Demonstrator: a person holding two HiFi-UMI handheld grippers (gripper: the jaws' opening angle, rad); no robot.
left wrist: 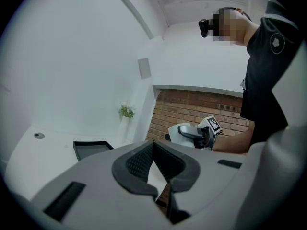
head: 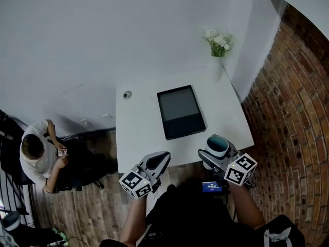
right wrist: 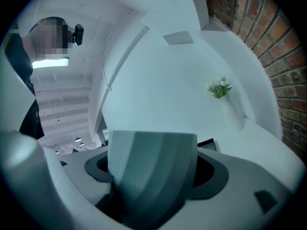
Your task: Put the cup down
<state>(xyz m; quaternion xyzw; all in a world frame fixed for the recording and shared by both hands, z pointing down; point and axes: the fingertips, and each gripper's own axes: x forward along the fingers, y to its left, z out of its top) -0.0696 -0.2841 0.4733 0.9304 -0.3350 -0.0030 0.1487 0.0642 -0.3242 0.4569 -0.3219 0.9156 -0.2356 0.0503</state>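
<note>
Snugly in the right gripper (head: 215,153), pale faceted cup (right wrist: 153,171), teal-rimmed top.

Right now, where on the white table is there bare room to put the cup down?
Bare strips lie left of the black tray, up to the table's left edge, and right of it, just beyond the cup in the right gripper. The far right corner is taken by the flower vase.

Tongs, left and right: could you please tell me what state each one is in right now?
Left tongs: closed, empty.
Right tongs: closed on the cup.
</note>
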